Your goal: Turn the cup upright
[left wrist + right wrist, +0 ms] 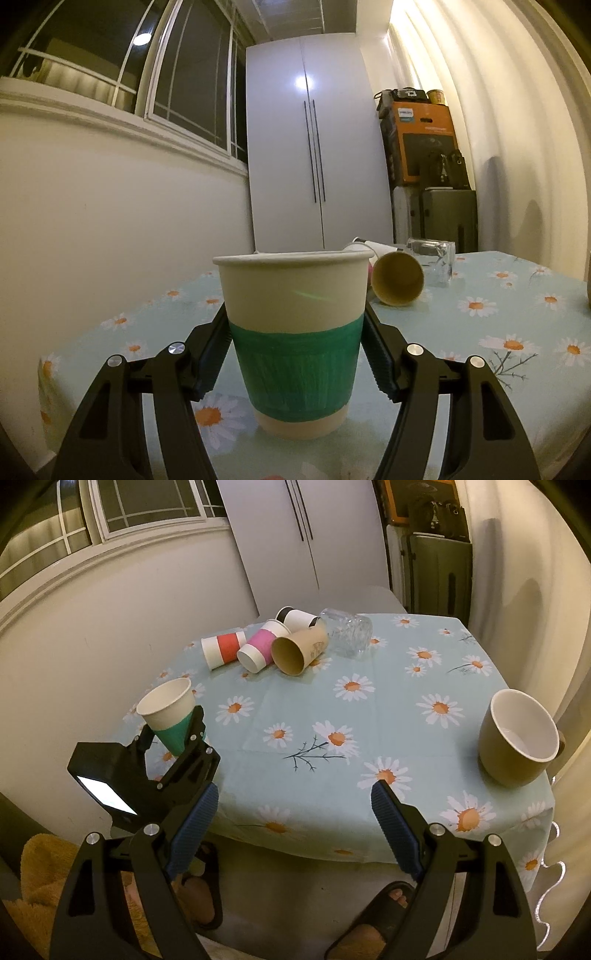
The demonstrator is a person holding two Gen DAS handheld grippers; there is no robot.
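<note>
A white paper cup with a green band (295,339) stands upright on the daisy tablecloth (480,332), its open mouth up. My left gripper (295,314) has its jaws around the cup, both pads against its sides. In the right wrist view the same cup (170,716) sits at the table's left edge between the left gripper's fingers (195,731). My right gripper (293,805) is open and empty, held off the table's near edge.
Several paper cups lie on their sides at the far end: red-banded (223,650), pink-banded (262,646), brown (299,650) (397,278), black-and-white (297,618). A glass (347,631) lies beside them. An upright olive mug (519,734) stands at the right edge.
</note>
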